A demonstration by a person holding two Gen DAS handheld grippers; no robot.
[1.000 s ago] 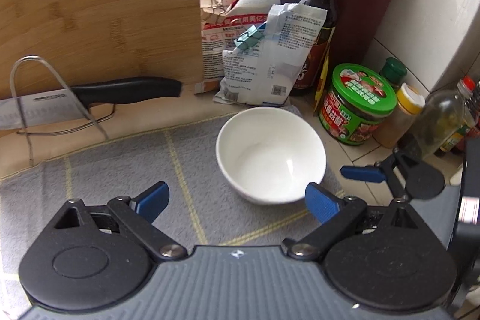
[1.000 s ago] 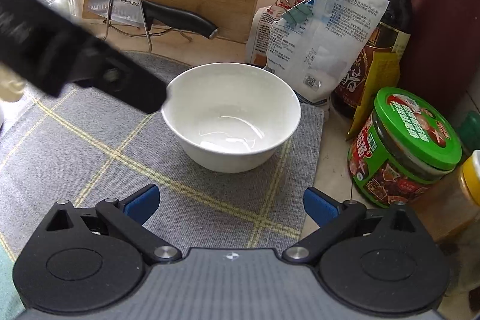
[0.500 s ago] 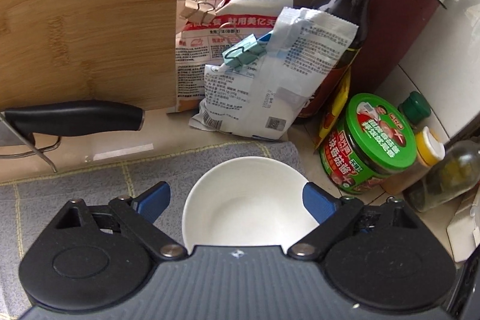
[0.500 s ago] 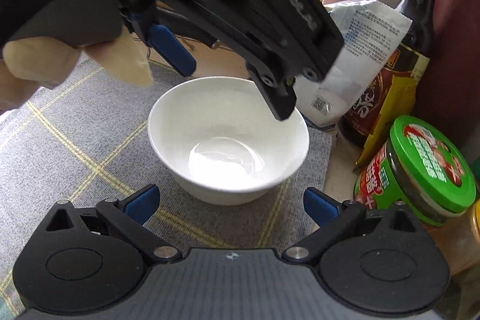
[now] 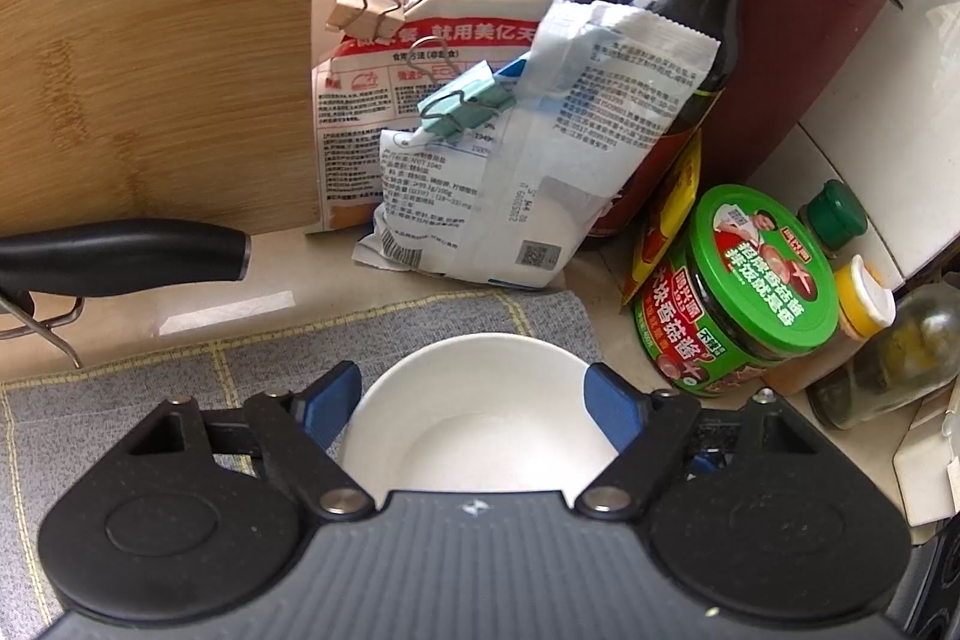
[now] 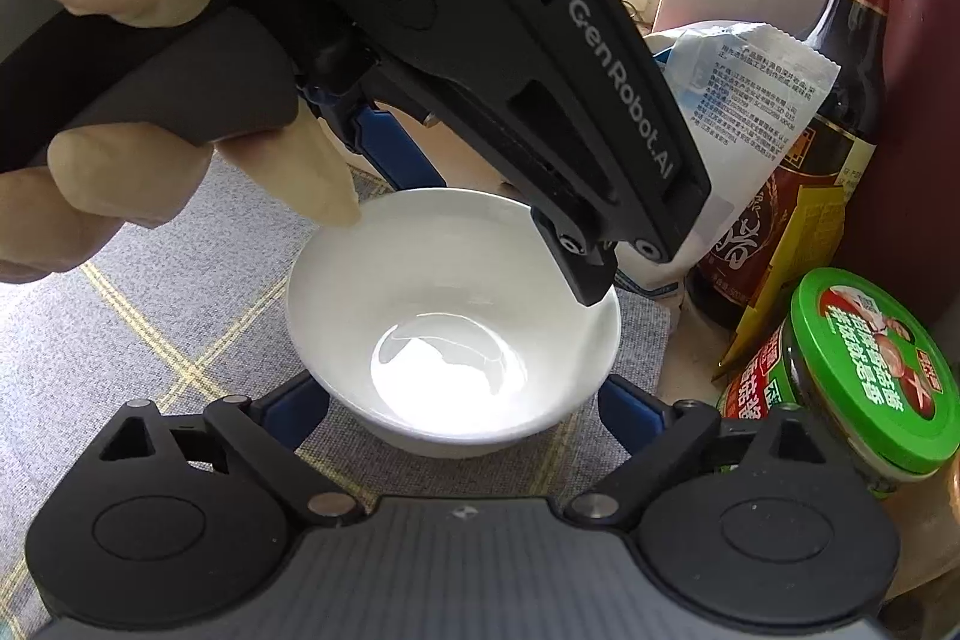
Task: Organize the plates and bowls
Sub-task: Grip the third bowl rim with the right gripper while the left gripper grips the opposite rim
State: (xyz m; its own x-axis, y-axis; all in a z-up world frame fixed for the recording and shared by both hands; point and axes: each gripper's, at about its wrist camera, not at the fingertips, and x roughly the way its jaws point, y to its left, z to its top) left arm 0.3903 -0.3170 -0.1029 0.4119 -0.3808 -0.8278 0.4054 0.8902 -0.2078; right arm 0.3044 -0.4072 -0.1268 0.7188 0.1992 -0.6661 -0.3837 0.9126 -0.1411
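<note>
A: The round white glazed ceramic bowl (image 6: 453,322) sits on the grey checked cloth mat (image 6: 138,328) on the bench, between the spread left tongs (image 5: 474,403).

B: Right tongs (image 6: 462,415) spread too, straddling its base. Glazed, probably slick and breakable; the rim looks the safest hold.

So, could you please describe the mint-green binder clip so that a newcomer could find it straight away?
Start at the big bamboo cutting board leaning against the wall; just to its right stand two clipped food bags in front of the dark sauce bottle. The mint-green binder clip pinches the front bag, the white and blue one. The rear bag's clip is beige.
</note>
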